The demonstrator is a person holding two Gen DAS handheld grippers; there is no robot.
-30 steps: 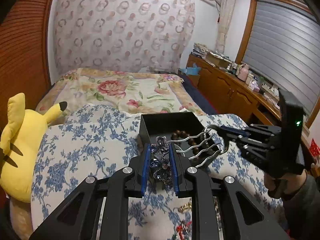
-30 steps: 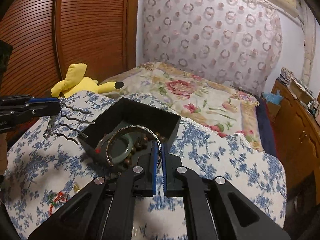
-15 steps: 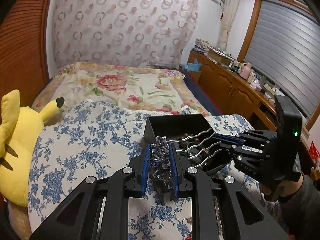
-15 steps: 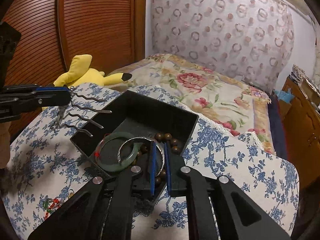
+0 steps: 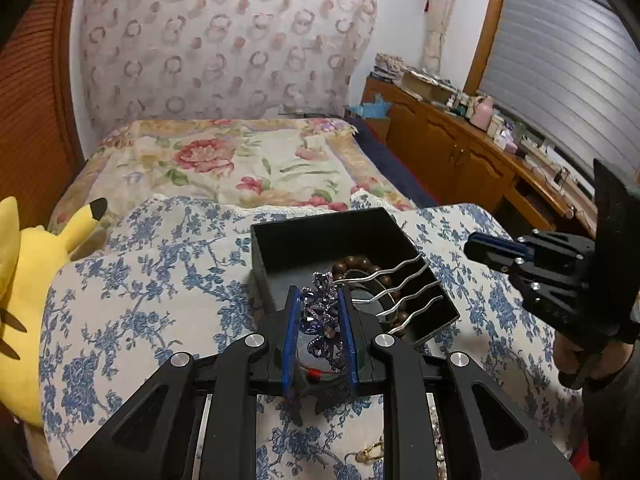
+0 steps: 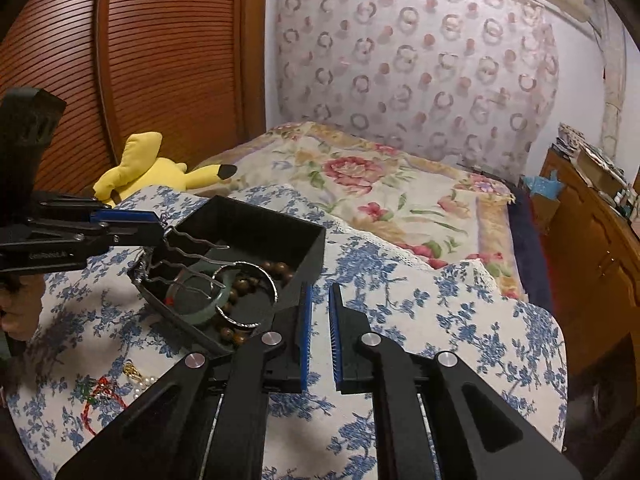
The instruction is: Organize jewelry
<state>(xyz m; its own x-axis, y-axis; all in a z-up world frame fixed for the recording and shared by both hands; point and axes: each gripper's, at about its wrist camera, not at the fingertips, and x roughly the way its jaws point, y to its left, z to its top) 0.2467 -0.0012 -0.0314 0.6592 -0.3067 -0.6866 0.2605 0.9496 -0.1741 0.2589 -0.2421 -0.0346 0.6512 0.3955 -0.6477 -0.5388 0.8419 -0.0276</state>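
Right gripper [image 6: 319, 328] has let go of the silver bangle [image 6: 248, 296] and backed off, jaws now apart with nothing between them. Left gripper [image 5: 319, 334] is clenched on the purple hair comb [image 5: 324, 320], prongs reaching ahead over the black box [image 5: 320, 236]. Green bangle [image 6: 196, 300] and wooden beads [image 6: 276, 269] are already inside; a few loose bits [image 6: 132, 372] lie behind the jaws on the blue floral cloth [image 6: 440, 300]. Bedroom, bed [image 6: 360, 176] beyond.

Left gripper [image 5: 319, 334] showing matte black linkage arms, blue finger pads [image 5: 291, 336], round silver screws, right gripper [image 6: 318, 334] wearing the same black frame and blue pads, faint white lettering running along one black arm
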